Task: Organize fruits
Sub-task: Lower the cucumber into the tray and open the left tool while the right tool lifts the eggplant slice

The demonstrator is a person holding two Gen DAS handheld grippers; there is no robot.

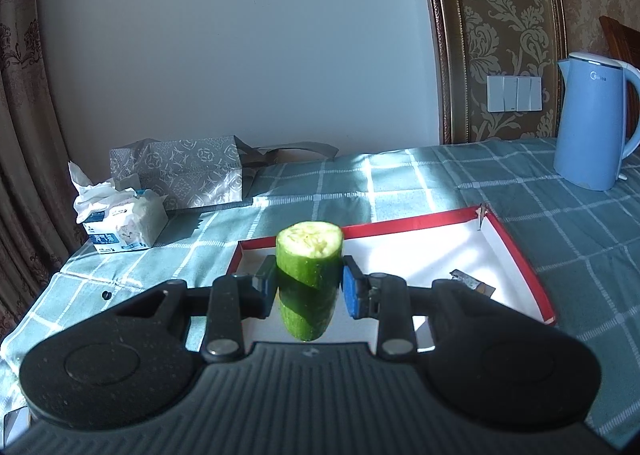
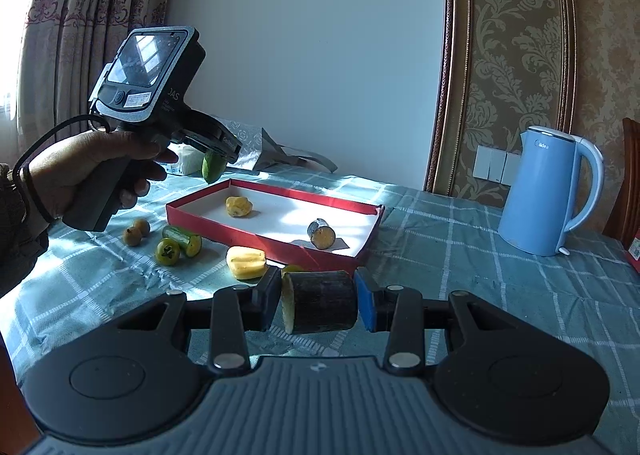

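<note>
Both grippers loaded, tray ahead

Nearest, the right gripper (image 2: 317, 305) clamps a dark-skinned, pale-fleshed cylinder chunk (image 2: 320, 303), possibly sugarcane, low over the checked teal tablecloth (image 2: 460, 275). Beyond, the left gripper (image 1: 309, 287) pinches an upright green cucumber stub (image 1: 309, 279) above the near edge of the red-rimmed white cardboard tray (image 1: 516, 251). The smooth cucumber skin could slip and land outside it.

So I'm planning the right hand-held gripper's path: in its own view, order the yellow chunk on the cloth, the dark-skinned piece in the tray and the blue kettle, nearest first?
1. Yellow chunk, on the cloth, just ahead-left.
2. Dark-skinned piece, inside the red tray, ahead.
3. Blue kettle, far right.
</note>
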